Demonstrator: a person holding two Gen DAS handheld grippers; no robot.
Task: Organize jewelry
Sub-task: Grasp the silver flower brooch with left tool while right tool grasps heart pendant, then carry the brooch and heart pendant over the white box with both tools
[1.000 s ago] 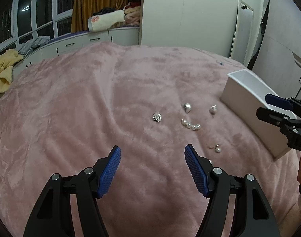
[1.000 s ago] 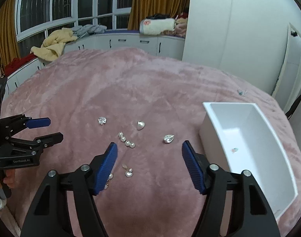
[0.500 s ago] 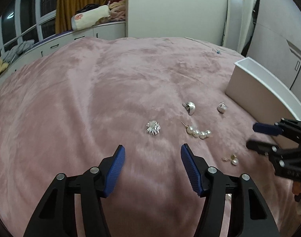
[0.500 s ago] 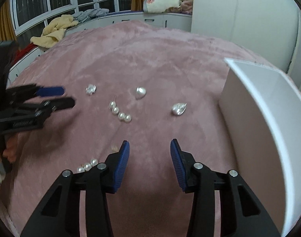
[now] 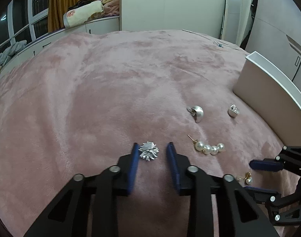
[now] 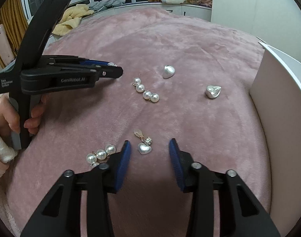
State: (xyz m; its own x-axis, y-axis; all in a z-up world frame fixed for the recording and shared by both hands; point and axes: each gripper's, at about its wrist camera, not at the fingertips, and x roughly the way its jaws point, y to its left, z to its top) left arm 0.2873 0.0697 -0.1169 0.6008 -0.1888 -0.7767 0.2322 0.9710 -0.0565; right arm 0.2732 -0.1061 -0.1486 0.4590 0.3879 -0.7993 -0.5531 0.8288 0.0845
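Blanket (image 5: pixel 91 98): pink plush; every loose piece lies on it.
Box (image 6: pixel 284 106): white, at the right edge, apart from the jewelry. Its inside is not visible, so no stored pieces can be confirmed.
Left gripper (image 5: pixel 152 154): jaws parted, low over the blanket, straddling the silver brooch (image 5: pixel 148 151). The left pad looks to be touching it; nothing is pinched yet.
Right gripper (image 6: pixel 149 152): jaws spread wide, bracketing the heart pendant (image 6: pixel 144 148), apart from it on both sides.
Pearl strand (image 6: pixel 146 90): four pearls, mid-blanket, untouched.
Second strand (image 6: pixel 101 155): just left of the right gripper, untouched.
Shell earrings: one (image 6: pixel 168 71) far, one (image 6: pixel 213 91) nearer the box; both untouched.
Progress: judged early. Six pieces remain out; two are lined up for pickup, none lifted.
Remaining: close, lift, carry to the box, then repeat for the other four.
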